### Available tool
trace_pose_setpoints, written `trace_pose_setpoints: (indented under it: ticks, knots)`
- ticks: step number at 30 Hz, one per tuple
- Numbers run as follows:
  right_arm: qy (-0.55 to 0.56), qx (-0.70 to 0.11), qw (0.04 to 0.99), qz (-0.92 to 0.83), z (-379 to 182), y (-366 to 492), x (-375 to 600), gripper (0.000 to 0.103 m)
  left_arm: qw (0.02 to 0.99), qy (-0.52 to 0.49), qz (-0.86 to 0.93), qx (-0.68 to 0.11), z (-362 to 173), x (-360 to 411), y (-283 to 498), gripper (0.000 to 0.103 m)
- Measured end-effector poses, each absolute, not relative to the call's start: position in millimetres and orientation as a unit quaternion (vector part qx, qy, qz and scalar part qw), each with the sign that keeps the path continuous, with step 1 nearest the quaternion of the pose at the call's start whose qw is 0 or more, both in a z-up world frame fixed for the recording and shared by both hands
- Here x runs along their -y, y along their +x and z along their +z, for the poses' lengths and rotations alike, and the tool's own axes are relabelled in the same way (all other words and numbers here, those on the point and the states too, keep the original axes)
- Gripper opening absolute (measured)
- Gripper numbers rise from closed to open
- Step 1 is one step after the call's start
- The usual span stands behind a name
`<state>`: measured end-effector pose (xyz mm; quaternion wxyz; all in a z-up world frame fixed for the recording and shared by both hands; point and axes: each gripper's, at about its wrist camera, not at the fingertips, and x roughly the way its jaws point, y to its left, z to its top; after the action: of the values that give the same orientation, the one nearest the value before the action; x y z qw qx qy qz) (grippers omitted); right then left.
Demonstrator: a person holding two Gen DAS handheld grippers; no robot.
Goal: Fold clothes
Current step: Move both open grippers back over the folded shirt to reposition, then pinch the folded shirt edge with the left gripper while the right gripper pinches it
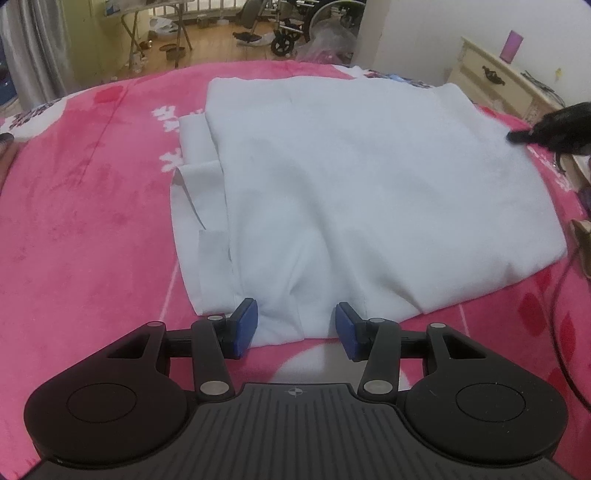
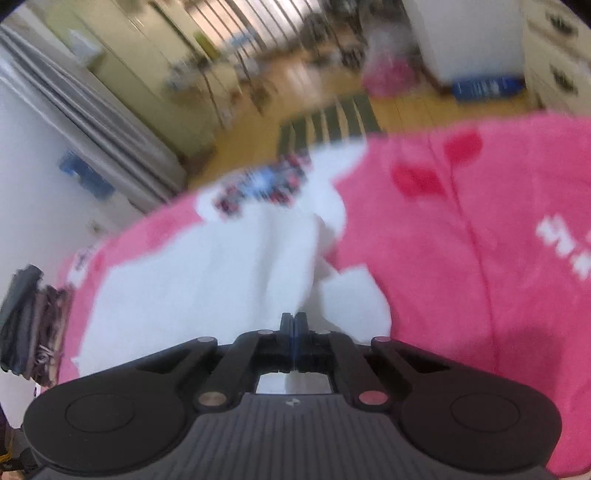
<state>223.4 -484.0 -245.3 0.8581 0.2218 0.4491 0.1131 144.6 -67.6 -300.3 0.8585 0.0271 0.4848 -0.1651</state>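
Left tool sits low at the near edge of the garment, its blue pads spread wide, a bunched fold of white cloth lying between them with neither pad pressing on it. From there the garment runs out flat across the pink blanket on the bed, folded into a broad rectangle, with a layered edge and a loose flap showing along its left side. Over at the far right corner, the right tool comes in dark against the cloth, tip right on the edge.

Switch to the right wrist view, heavily blurred: right tool has its fingers pressed together, and a ridge of white garment rises straight up out of the tip, so it is pinching the cloth. Pink blanket fills the right side. A stack of dark folded clothes sits at the left edge. Back on the left view, beyond the bed, a wheelchair stands on the wooden floor, and a cream dresser is by the right wall.
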Motion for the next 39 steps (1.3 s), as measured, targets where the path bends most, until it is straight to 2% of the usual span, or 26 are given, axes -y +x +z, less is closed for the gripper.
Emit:
trace_pose_setpoints:
  ticks: [4,6,10,13,17,24,33,36,39]
  knots:
    - [0.218,-0.456,0.86,0.07,-249.9,209.4,492.9,0.001,0.858,0.026,-0.166,-0.485,-300.7,67.0,144.0,0.047]
    - [0.225,-0.466,0.854,0.06,-256.3,210.7,497.6,0.005,0.858,0.025,-0.166,-0.486,-300.1,67.0,144.8,0.047]
    - [0.237,-0.436,0.867,0.048,-246.5,215.3,505.7,0.032,0.859,0.022,-0.169,-0.483,-300.4,64.7,143.8,0.047]
    - [0.231,-0.401,0.885,0.055,-229.0,216.4,508.0,0.032,0.859,0.018,-0.171,-0.483,-300.0,63.5,143.9,0.047]
    - [0.192,-0.408,0.886,0.109,-220.9,213.8,489.1,0.032,0.859,0.012,-0.17,-0.483,-298.7,60.7,143.0,0.046]
    - [0.11,-0.451,0.855,0.23,-227.3,191.9,433.4,0.032,0.864,-0.021,-0.19,-0.465,-287.6,42.7,135.4,0.046]
    - [0.143,-0.53,0.809,0.208,-250.8,164.7,450.6,0.032,0.865,-0.034,-0.184,-0.466,-296.6,20.2,134.6,0.046]
    - [0.102,-0.557,0.792,0.226,-260.1,156.2,446.0,0.032,0.862,-0.028,-0.193,-0.468,-302.1,27.5,133.8,0.043]
    - [0.09,-0.58,0.776,0.23,-268.6,151.9,444.3,0.034,0.866,0.005,-0.203,-0.457,-302.8,36.9,126.6,0.036]
